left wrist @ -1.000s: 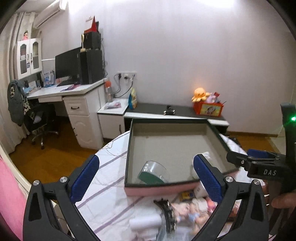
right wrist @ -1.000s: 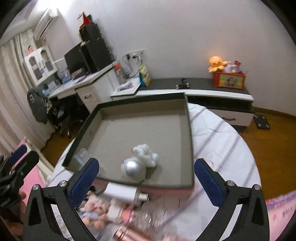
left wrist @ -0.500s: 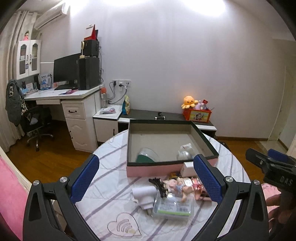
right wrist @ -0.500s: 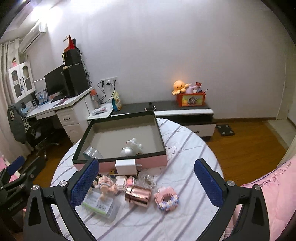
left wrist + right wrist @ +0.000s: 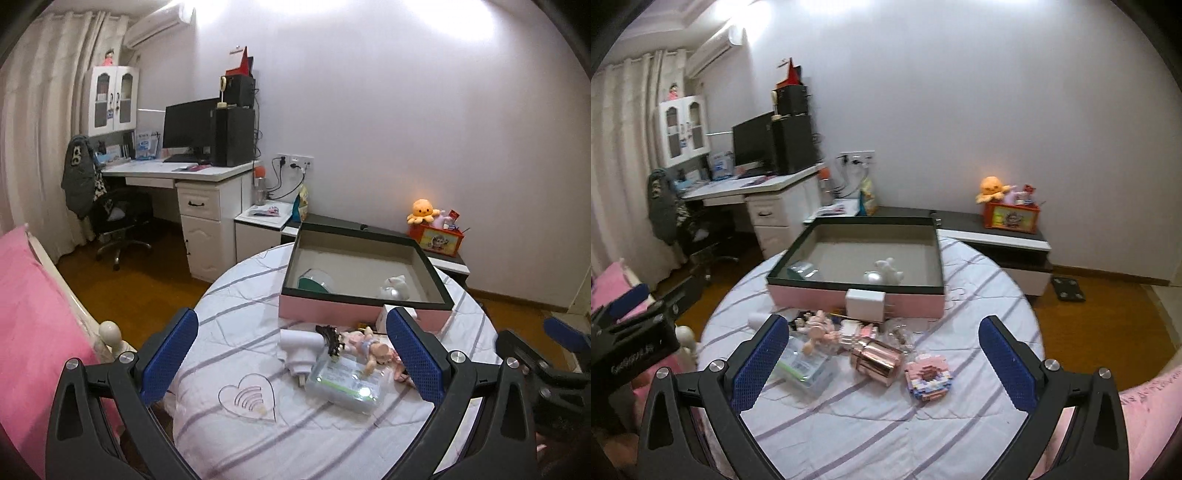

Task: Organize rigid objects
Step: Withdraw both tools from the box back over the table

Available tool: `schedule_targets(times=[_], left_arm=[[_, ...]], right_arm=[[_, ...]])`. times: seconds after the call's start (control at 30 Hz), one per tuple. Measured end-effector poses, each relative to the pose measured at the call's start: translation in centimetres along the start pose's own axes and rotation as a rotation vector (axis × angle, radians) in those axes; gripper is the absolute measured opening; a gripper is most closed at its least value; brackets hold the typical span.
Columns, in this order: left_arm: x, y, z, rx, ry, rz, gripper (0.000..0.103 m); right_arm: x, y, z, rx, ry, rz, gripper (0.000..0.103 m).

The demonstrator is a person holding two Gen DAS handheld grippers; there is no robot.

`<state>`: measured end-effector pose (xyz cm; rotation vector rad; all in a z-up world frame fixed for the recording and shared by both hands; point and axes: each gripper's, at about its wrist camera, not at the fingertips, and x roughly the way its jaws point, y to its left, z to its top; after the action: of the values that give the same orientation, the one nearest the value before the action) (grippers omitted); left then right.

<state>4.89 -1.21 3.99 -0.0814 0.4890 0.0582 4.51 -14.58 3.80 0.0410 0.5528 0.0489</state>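
Observation:
A pink box with a dark rim [image 5: 364,310] [image 5: 857,298] stands on the round table. Inside lie a clear cup with a green base [image 5: 316,280] and a white figure with a silver ball [image 5: 884,273]. In front of it lie a white adapter [image 5: 866,303], a doll [image 5: 369,345] [image 5: 818,330], a clear plastic case [image 5: 345,380] [image 5: 805,367], a rose-gold cylinder [image 5: 875,362], a pink block ring [image 5: 928,374] and a white plug [image 5: 299,345]. My left gripper [image 5: 291,358] and right gripper [image 5: 882,363] are both open and empty, held back above the table's near side.
A clear heart-shaped piece [image 5: 248,400] lies on the striped tablecloth [image 5: 979,302]. A pink bed [image 5: 26,314] is at the left. A desk with a monitor [image 5: 188,129], an office chair [image 5: 118,221] and a low cabinet with an orange toy box [image 5: 1010,216] stand behind the table.
Both grippers have pulled back and up from the box. The view went from close over the box to the whole table. Both stayed open.

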Motion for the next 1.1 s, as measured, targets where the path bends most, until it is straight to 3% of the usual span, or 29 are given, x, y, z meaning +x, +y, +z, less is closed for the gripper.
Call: schedule_targets(times=[0.1,0.2,0.3,0.57,0.8,1.1], left_arm=[[-0.9,-0.6,-0.3,0.041,-0.015,0.100,0.103],[-1.3,0.4,-0.6,0.003,0.010,0.088,0.103],[-1.3,0.9,-0.9,0.027,0.021,0.095,0.103],[-0.9,1.1,-1.1,0.098,0.030,-0.027,0.103],[-0.7,1.7,-1.6,0.082,0.012,-0.101,0.103],[2.6,1.4,-3.2,0.099,0.101,-0.087,0.103]], right_arm=[[0.1,0.4,0.3,-0.020,-0.026,0.046,0.103],[0.1,0.9,0.5,-0.033,-0.031,0.079,0.103],[0.0,1.0,0.2,-0.017,-0.033,0.070,0.103],[-1.2,1.1,-1.0,0.050,-0.036,-0.052,0.103],[-2.0,1.8,-0.5,-0.004,-0.046,-0.105,0.103],[0.6,-0.2,-1.5,0.020,0.034,-0.127,0.103]])
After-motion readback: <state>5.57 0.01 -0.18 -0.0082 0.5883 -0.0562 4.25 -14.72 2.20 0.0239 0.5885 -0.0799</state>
